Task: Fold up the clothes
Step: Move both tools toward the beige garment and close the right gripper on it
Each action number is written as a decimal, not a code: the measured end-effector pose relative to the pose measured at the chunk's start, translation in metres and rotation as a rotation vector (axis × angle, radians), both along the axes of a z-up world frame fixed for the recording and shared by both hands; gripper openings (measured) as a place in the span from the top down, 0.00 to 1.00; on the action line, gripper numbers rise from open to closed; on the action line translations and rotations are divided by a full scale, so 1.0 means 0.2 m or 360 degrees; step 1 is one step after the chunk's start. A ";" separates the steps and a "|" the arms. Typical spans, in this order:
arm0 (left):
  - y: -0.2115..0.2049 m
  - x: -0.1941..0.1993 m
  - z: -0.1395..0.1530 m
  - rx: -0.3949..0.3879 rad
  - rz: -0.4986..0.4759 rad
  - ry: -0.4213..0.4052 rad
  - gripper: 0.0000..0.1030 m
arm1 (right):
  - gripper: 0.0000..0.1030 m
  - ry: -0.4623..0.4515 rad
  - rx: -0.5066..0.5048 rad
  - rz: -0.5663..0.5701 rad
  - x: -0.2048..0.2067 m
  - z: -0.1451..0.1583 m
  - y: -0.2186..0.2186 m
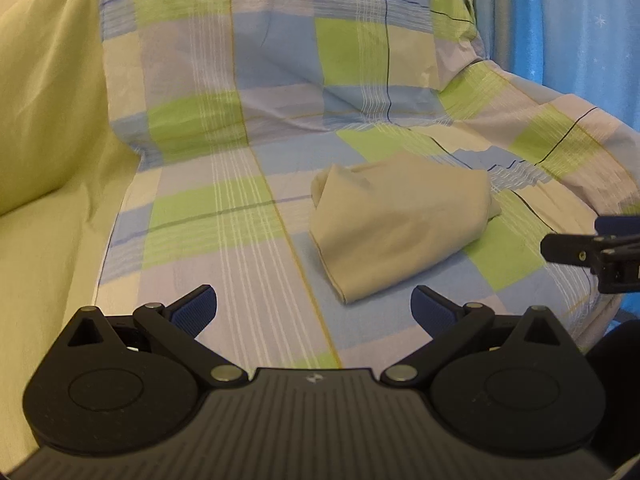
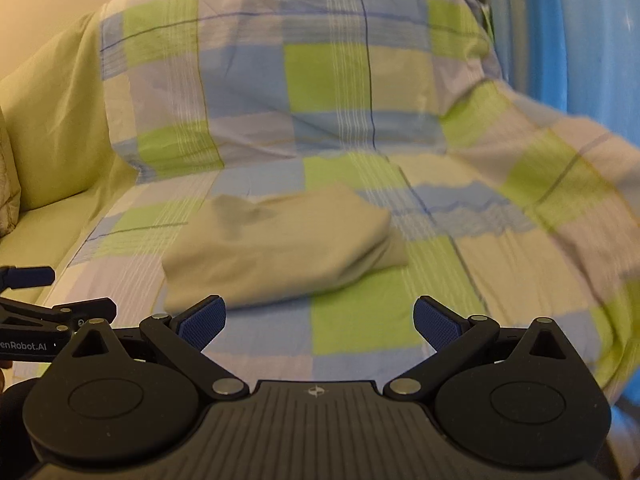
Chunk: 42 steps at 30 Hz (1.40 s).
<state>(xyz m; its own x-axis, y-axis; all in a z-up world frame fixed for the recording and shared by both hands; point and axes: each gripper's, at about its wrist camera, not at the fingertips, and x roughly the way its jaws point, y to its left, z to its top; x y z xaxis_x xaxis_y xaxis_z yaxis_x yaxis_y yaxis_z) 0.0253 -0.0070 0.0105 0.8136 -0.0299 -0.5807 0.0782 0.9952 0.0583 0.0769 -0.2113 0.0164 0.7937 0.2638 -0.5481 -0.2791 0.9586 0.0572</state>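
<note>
A beige garment point(image 1: 396, 232) lies folded into a compact bundle on the checked sheet point(image 1: 224, 208) that covers the sofa seat. My left gripper point(image 1: 314, 308) is open, its blue pads wide apart, a little short of the bundle's near corner. In the right wrist view the same beige garment point(image 2: 280, 244) lies just ahead of my right gripper point(image 2: 320, 324), which is open with nothing between its fingers. The view is blurred by motion. Each gripper shows at the edge of the other's view: the right gripper point(image 1: 596, 252) and the left gripper point(image 2: 44, 316).
The checked sheet point(image 2: 352, 80) also drapes over the sofa back and the right armrest. A plain yellow-green cover point(image 1: 48, 128) lies over the sofa's left part. A blue curtain point(image 1: 572, 24) hangs at the far right.
</note>
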 end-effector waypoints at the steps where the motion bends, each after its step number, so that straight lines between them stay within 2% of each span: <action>1: 0.00 0.03 0.01 -0.0003 -0.0019 -0.0001 0.01 | 0.00 -0.0004 -0.0001 -0.0002 0.03 0.01 0.00; 6: 0.01 0.17 0.01 -0.0076 -0.0055 0.0020 0.01 | 0.00 0.0032 -0.0004 -0.0013 0.18 0.01 0.01; 9: 0.03 0.26 -0.01 -0.0124 -0.0048 0.0079 0.01 | 0.00 0.0078 0.0006 0.0006 0.27 -0.01 0.02; 16: 0.00 0.36 -0.06 -0.0022 -0.0076 0.0055 0.01 | 0.00 0.0129 -0.0040 0.0073 0.40 -0.07 0.07; 19: 0.00 0.38 -0.08 -0.0027 -0.0138 0.0002 0.01 | 0.00 0.0160 -0.0051 0.0095 0.46 -0.11 0.09; 23: 0.00 0.46 -0.11 -0.0002 -0.0187 0.0062 0.01 | 0.00 0.0170 -0.0046 0.0151 0.52 -0.15 0.11; 26: 0.05 0.53 -0.14 -0.0047 -0.0191 0.0128 0.01 | 0.02 0.0191 -0.0029 0.0253 0.56 -0.19 0.13; 29: 0.10 0.58 -0.17 -0.0087 -0.0221 0.0144 0.02 | 0.13 0.0192 -0.0108 0.0379 0.59 -0.23 0.20; 31: 0.12 0.60 -0.19 -0.0123 -0.0261 0.0147 0.04 | 0.16 0.0168 -0.0193 0.0439 0.60 -0.26 0.26; 34: 0.11 0.64 -0.21 -0.0149 -0.0333 0.0157 0.10 | 0.28 0.0173 -0.0279 0.0486 0.64 -0.31 0.33; 35: 0.11 0.65 -0.22 -0.0148 -0.0355 0.0164 0.13 | 0.43 0.0181 -0.0296 0.0505 0.66 -0.33 0.35; 36: 0.10 0.66 -0.23 -0.0147 -0.0377 0.0172 0.21 | 0.55 0.0179 -0.0299 0.0524 0.66 -0.33 0.35; 37: 0.10 0.66 -0.24 -0.0150 -0.0395 0.0178 0.27 | 0.60 0.0173 -0.0288 0.0532 0.66 -0.32 0.35; 38: 0.10 0.66 -0.25 -0.0158 -0.0400 0.0172 0.27 | 0.72 0.0166 -0.0277 0.0541 0.66 -0.31 0.35; 39: 0.10 0.65 -0.25 -0.0170 -0.0399 0.0157 0.27 | 0.89 0.0159 -0.0266 0.0549 0.66 -0.31 0.35; 40: 0.11 0.64 -0.25 -0.0183 -0.0391 0.0141 0.27 | 0.94 0.0149 -0.0253 0.0554 0.65 -0.29 0.34; 42: 0.12 0.61 -0.23 -0.0220 -0.0371 0.0103 0.26 | 0.95 0.0118 -0.0224 0.0549 0.64 -0.23 0.31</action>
